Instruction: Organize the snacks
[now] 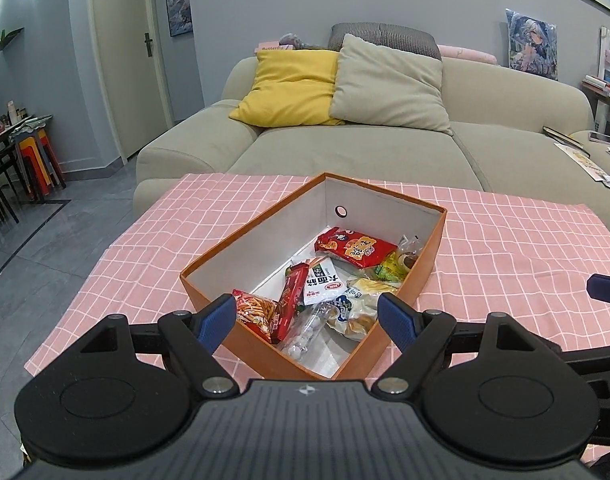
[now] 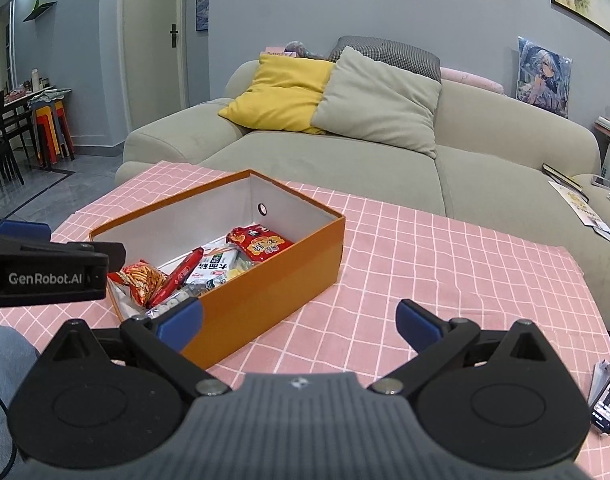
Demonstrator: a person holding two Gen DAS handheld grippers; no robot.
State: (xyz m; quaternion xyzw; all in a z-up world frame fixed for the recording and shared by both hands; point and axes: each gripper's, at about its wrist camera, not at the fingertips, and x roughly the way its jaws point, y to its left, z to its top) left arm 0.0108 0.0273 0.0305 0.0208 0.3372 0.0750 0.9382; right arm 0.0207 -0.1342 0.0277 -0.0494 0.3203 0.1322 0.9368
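an orange box (image 1: 389, 334) with a white inside stands on a table covered with a pink checked tablecloth (image 1: 505, 240), set at an angle, its far corner toward the cloth's sofa-side edge and its near corner toward the near edge. all the snacks lie inside the box, gathered in its near half and along its right wall: a red packet (image 1: 355, 247) farthest in, a white packet with dark lettering (image 1: 323, 282), a long red stick pack (image 1: 291, 300), a bag of orange sticks (image 1: 257, 312) at the near left wall, a clear bag of pale round pieces (image 1: 309, 334), and a pale bag with blue print (image 1: 357, 308) by the right wall.

the left gripper (image 1: 307, 318) hangs over the box's near corner, jaws wide and holding nothing. the right gripper (image 2: 299, 326) hovers over the cloth just right of the box, its left fingertip in front of the orange side wall, jaws wide and empty. a grey-green sofa (image 2: 485, 168) with a yellow cushion (image 2: 281, 88) stands beyond the table's far edge.
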